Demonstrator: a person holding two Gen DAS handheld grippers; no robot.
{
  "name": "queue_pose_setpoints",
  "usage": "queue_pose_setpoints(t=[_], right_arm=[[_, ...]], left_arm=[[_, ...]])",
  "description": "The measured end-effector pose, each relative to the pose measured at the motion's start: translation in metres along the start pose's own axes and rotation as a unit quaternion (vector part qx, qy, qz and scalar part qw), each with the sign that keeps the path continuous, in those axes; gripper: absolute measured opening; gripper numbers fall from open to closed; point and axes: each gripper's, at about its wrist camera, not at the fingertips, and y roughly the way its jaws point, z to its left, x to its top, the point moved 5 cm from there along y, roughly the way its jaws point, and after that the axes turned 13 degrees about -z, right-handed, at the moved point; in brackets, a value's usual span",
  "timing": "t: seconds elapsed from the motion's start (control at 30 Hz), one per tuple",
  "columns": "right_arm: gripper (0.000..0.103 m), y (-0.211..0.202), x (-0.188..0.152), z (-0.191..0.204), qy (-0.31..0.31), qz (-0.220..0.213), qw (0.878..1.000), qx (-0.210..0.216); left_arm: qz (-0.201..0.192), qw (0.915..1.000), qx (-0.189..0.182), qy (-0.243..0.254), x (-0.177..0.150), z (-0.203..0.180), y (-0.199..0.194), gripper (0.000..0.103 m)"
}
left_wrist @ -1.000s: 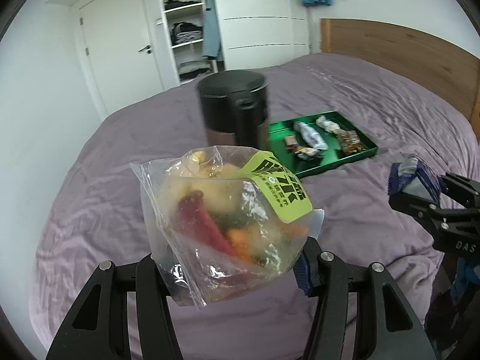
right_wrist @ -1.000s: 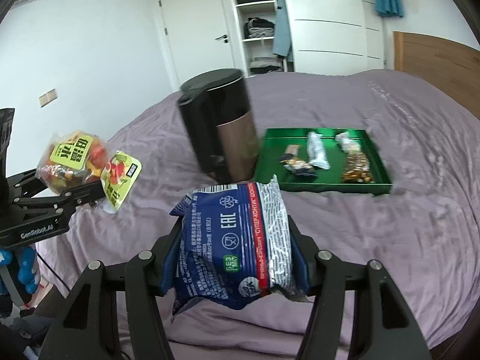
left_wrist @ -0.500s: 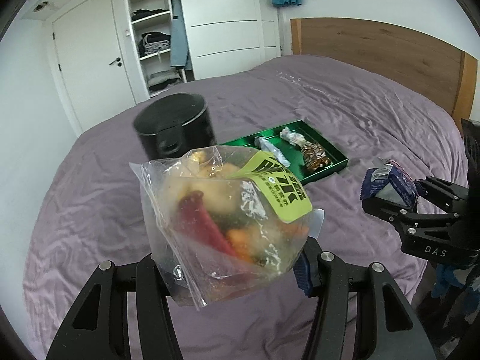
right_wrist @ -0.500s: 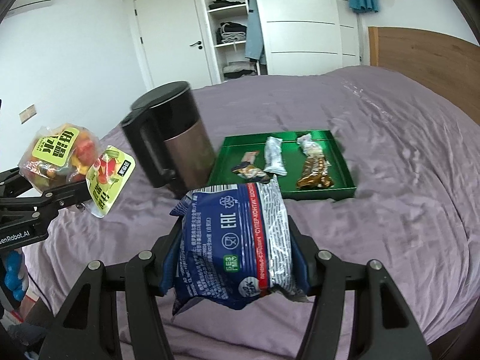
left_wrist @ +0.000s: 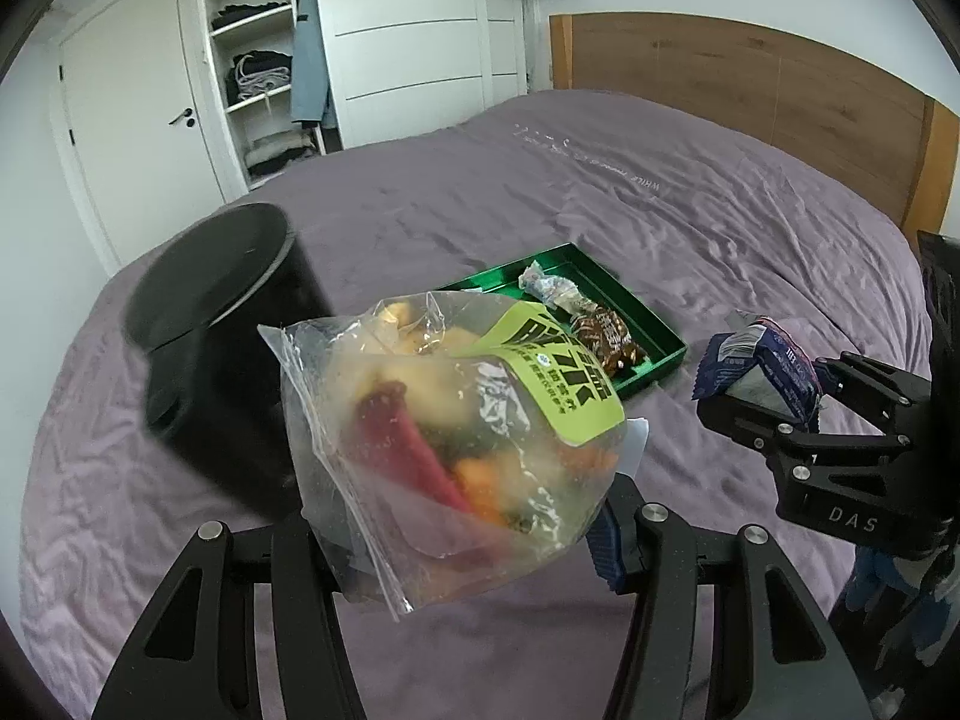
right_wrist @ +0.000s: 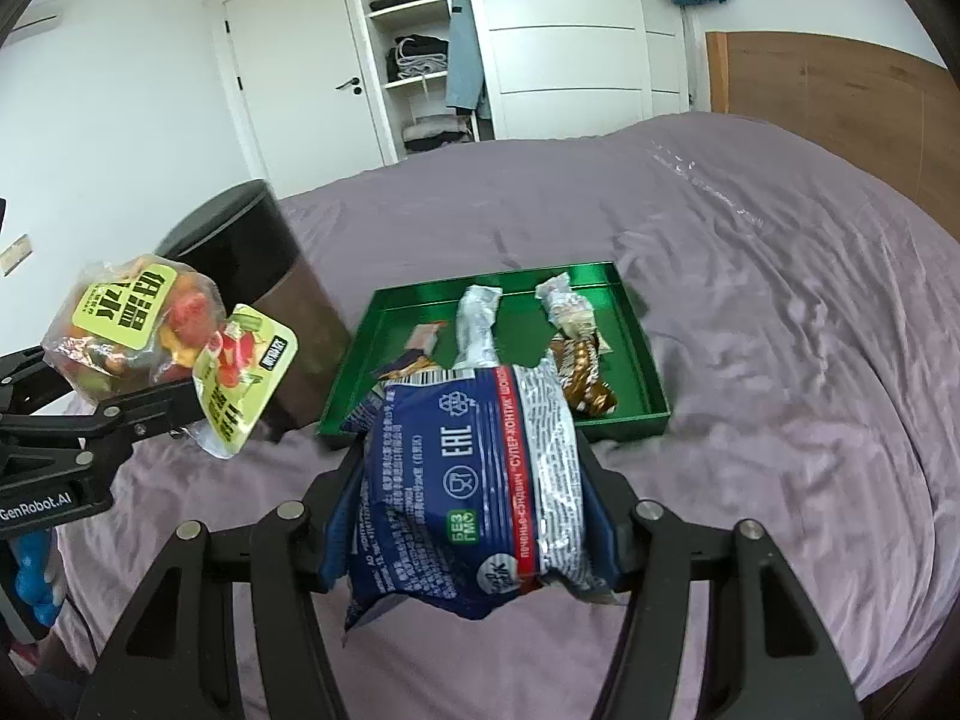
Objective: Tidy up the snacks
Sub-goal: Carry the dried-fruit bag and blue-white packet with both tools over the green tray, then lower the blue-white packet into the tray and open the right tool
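Note:
My left gripper (left_wrist: pixel 462 516) is shut on a clear snack bag with a lime-green label (left_wrist: pixel 456 420), held above the bed. It also shows in the right wrist view (right_wrist: pixel 162 348). My right gripper (right_wrist: pixel 474 504) is shut on a blue and silver snack packet (right_wrist: pixel 468 480), also seen from the left wrist view (left_wrist: pixel 756 366). A green tray (right_wrist: pixel 642 360) lies on the purple bedspread ahead and holds several wrapped snacks (right_wrist: pixel 480 324).
A black cylindrical container (left_wrist: pixel 216 324) stands on the bed left of the tray, close in front of my left gripper. A wooden headboard (left_wrist: pixel 750 96) rises at the back right. A white wardrobe and a door stand beyond the bed.
Both grippers have moved closer to the tray and the black container while holding their packets. The container now looms larger at the left in both views.

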Motion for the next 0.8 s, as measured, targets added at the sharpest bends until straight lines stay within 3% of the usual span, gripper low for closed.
queue_pose_setpoints(t=[0.37, 0.8], right_arm=[[0.102, 0.077, 0.017, -0.054, 0.023, -0.013, 1.0, -0.017], [0.102, 0.155, 0.02, -0.093, 0.004, -0.019, 0.999, -0.036]], left_arm=[[0.015, 0.9999, 0.0, 0.0, 0.014, -0.005, 0.086, 0.051], [0.014, 0.9998, 0.011, -0.01, 0.017, -0.005, 0.18, 0.051]])
